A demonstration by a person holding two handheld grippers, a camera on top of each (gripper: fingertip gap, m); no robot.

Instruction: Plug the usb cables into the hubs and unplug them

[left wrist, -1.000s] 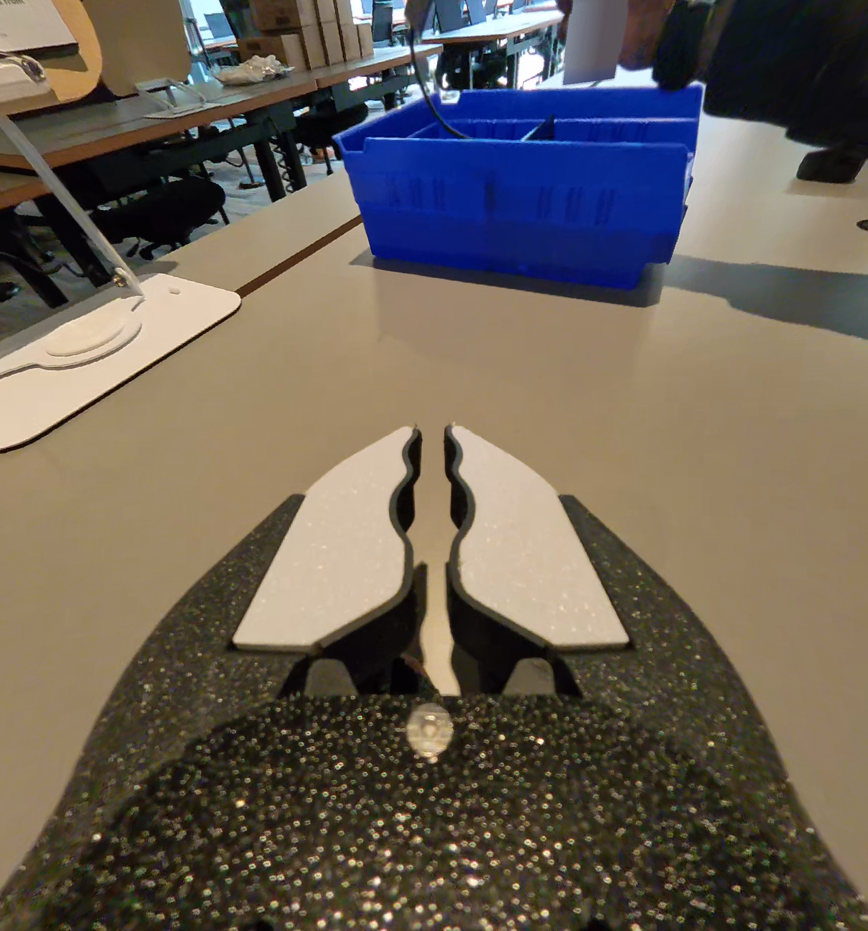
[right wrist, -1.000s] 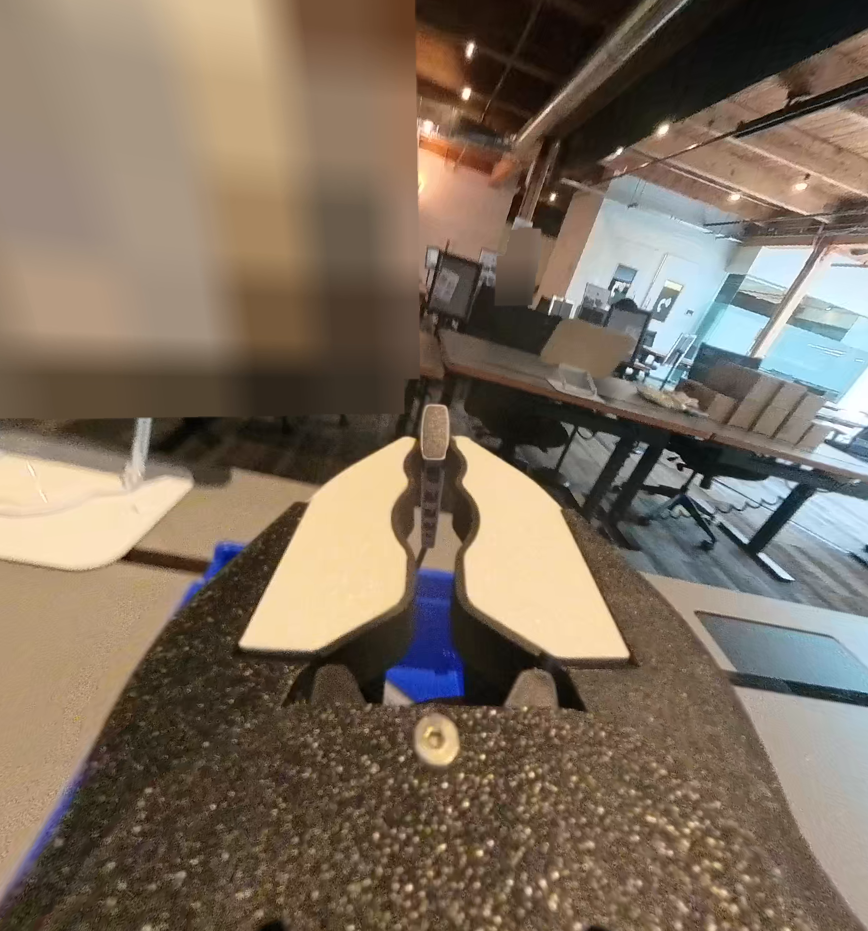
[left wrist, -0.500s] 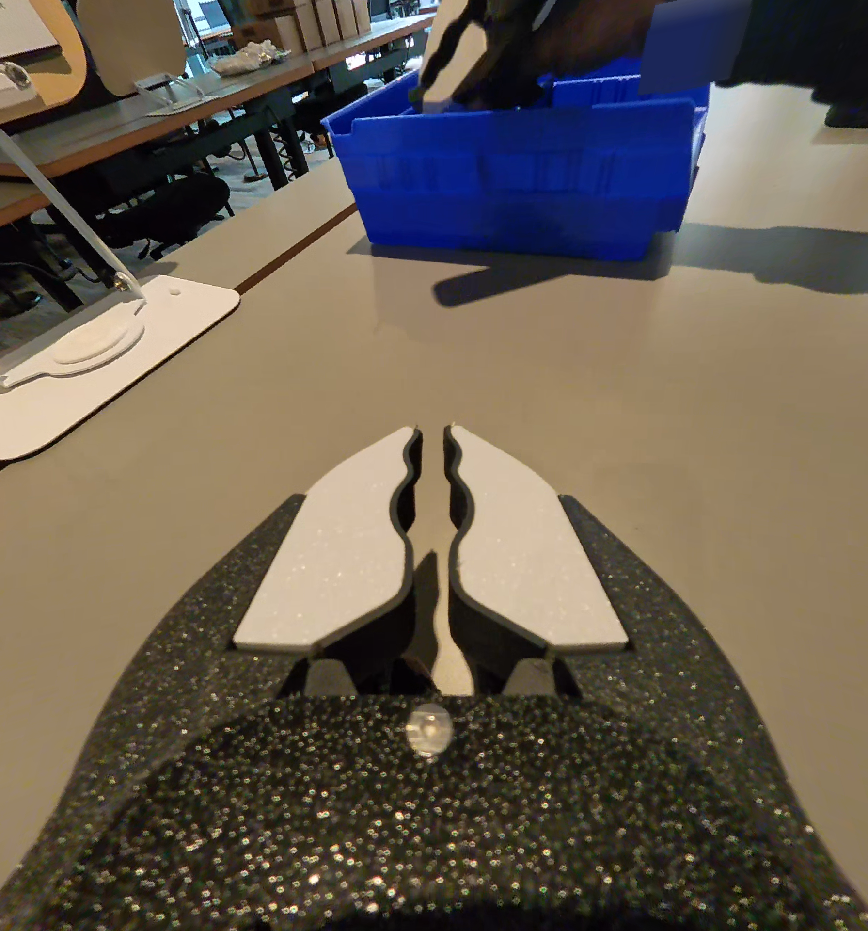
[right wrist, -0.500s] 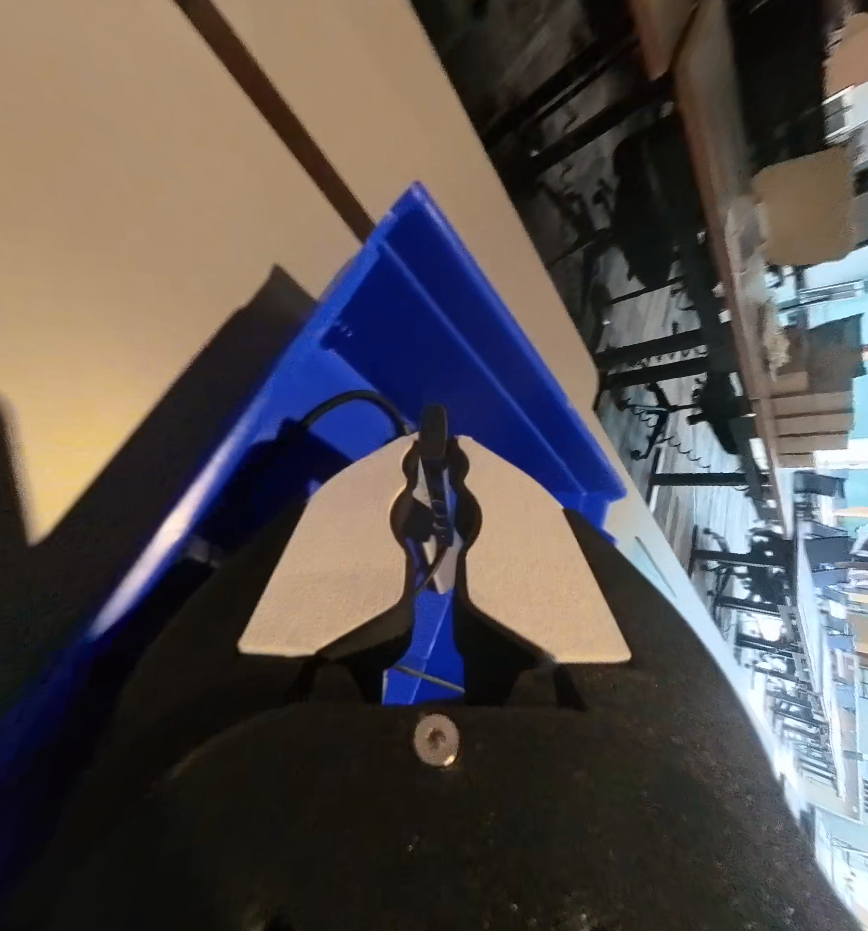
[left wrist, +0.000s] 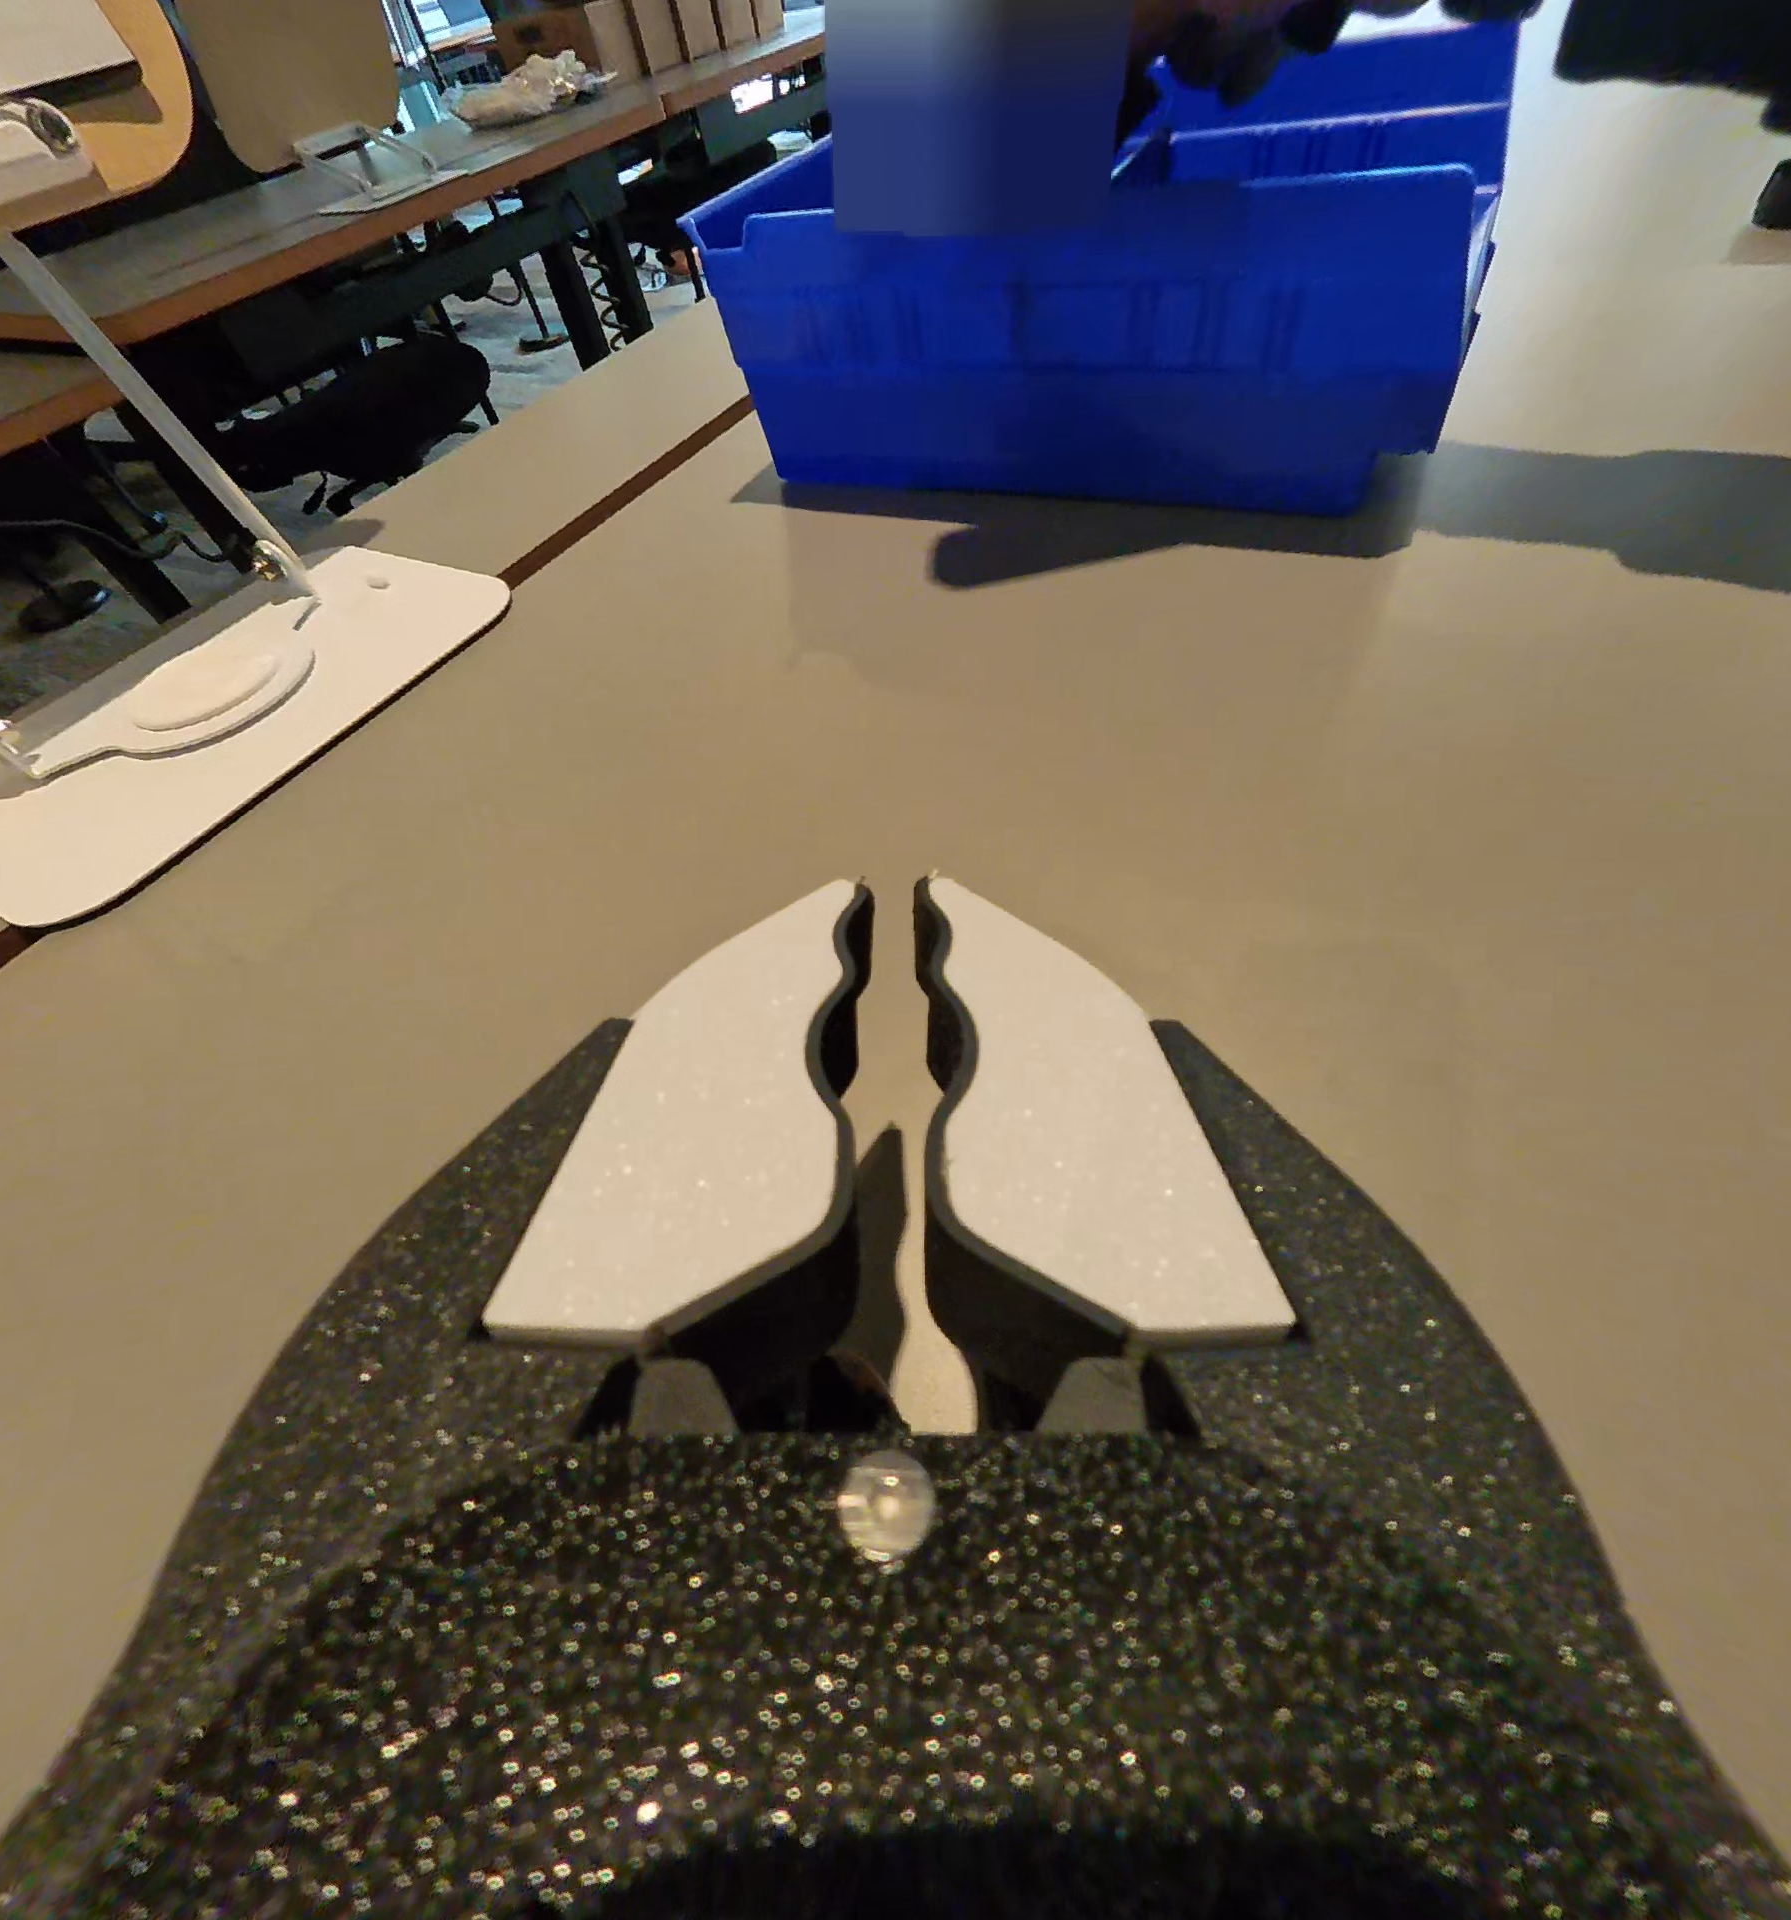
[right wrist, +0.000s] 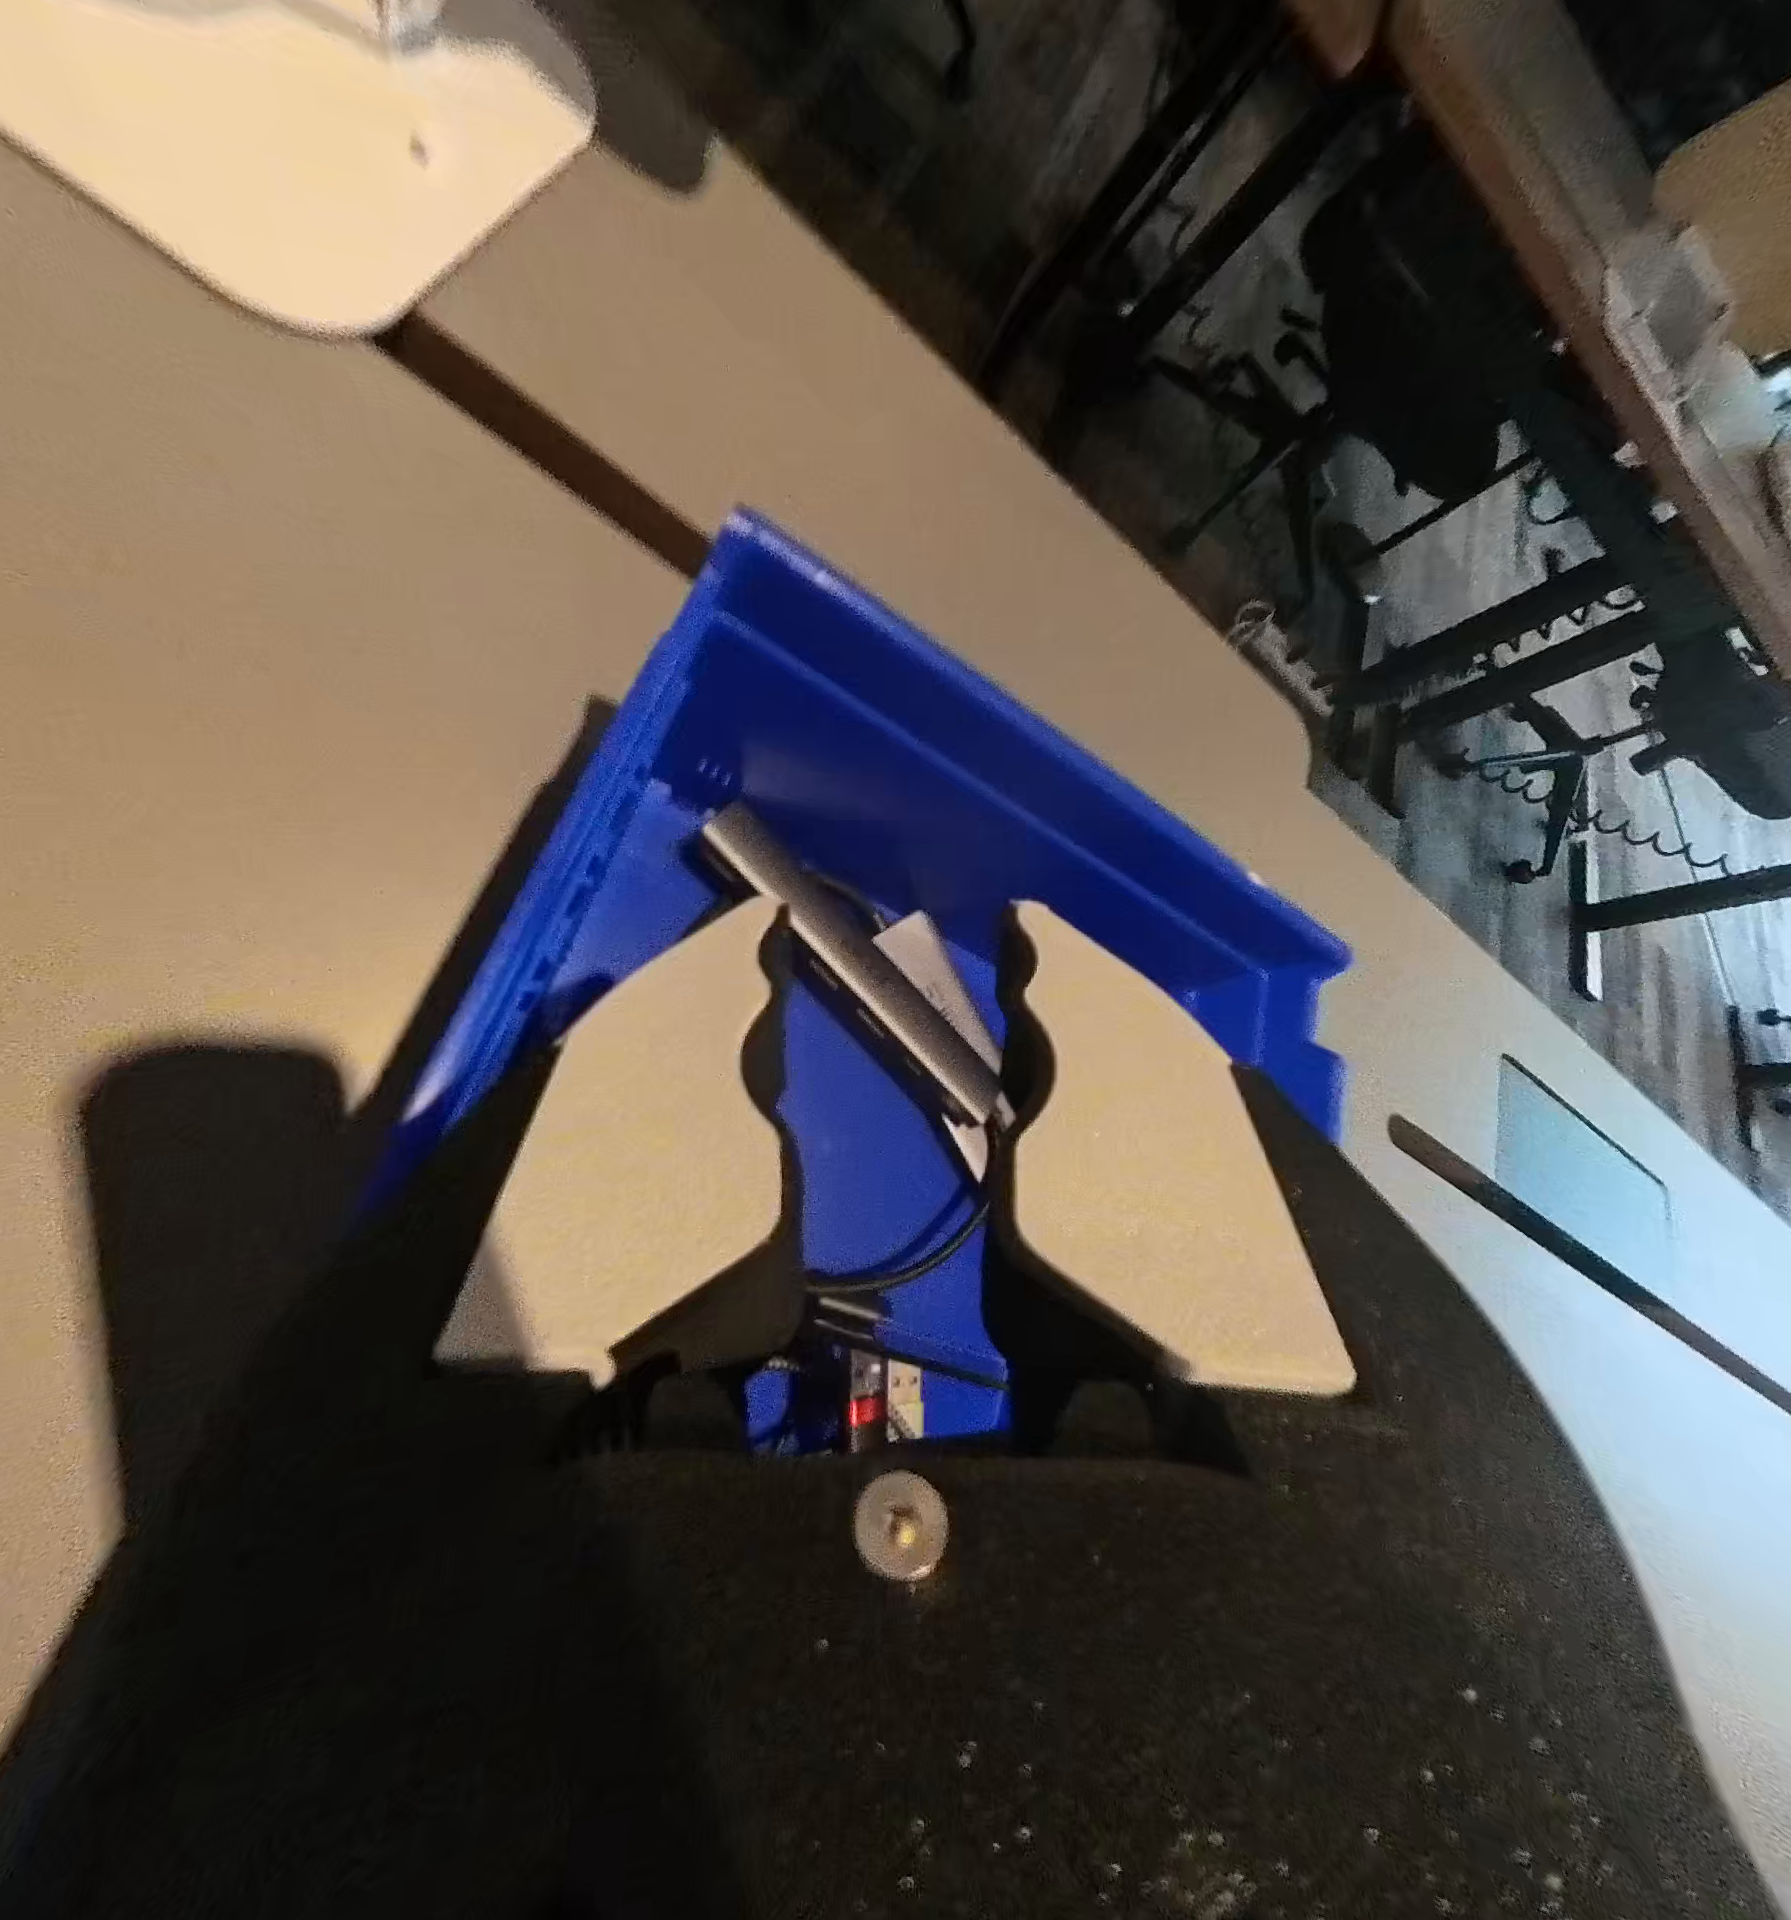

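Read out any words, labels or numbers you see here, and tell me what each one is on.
White board, far left: print cut off by the frame and too small to read.
Paper tag on the hub in the blue bin: marks blurred, unreadable.
No other text can be read.

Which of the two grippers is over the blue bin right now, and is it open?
The right gripper: it hangs open above the blue bin, with the grey hub below. The left gripper is nearly shut, empty, low over the table.
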